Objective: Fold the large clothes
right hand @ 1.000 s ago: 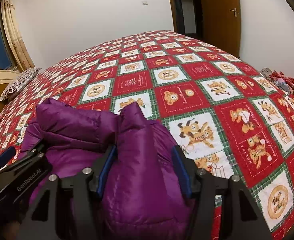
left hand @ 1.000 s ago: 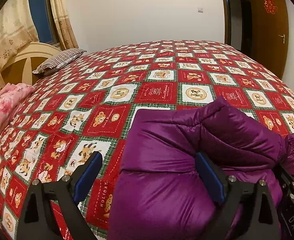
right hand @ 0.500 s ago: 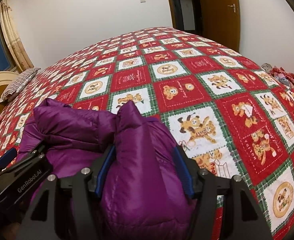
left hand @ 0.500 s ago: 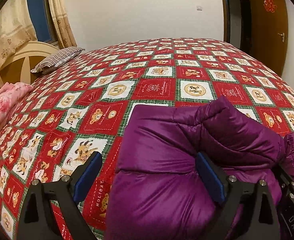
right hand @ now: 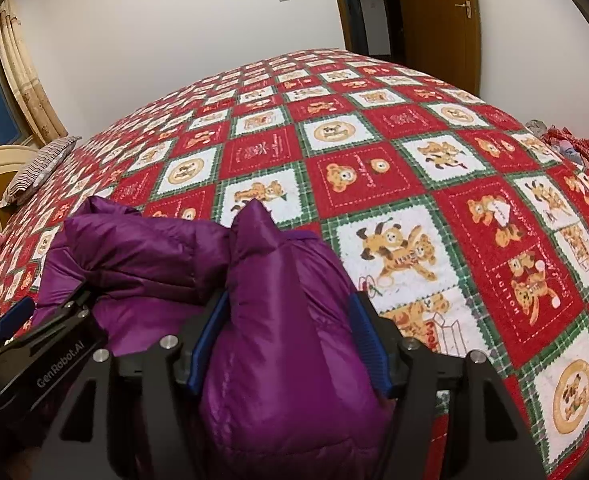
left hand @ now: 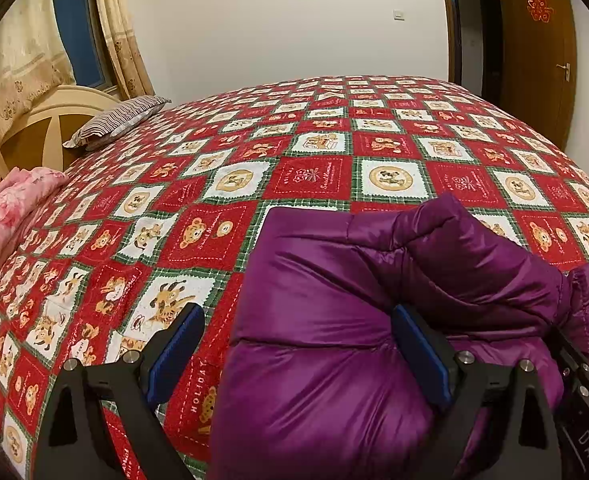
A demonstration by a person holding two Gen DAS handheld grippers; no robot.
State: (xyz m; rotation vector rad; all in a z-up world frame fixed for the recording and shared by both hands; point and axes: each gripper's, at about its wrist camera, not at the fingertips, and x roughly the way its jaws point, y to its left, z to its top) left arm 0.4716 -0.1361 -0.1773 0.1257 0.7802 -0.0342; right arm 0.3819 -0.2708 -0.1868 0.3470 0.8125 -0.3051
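A purple puffer jacket [left hand: 334, 300] lies bunched at the near edge of the bed; it also shows in the right wrist view [right hand: 278, 320]. My left gripper [left hand: 298, 344] is open wide, its right pad [left hand: 418, 356] pressed into the jacket and its left pad [left hand: 174, 352] over the quilt. My right gripper [right hand: 286, 348] has both blue pads against a thick fold of the jacket and holds it. The left gripper's body [right hand: 42, 352] shows at the left of the right wrist view.
The bed carries a red, white and green bear-pattern quilt [left hand: 314, 176]. A striped pillow [left hand: 114, 120] and a pink bundle [left hand: 10, 208] lie at the left by the headboard. A wooden door [right hand: 438, 16] stands beyond the bed.
Both grippers and the jacket have shifted slightly forward and upward over the bed. The grips look unchanged.
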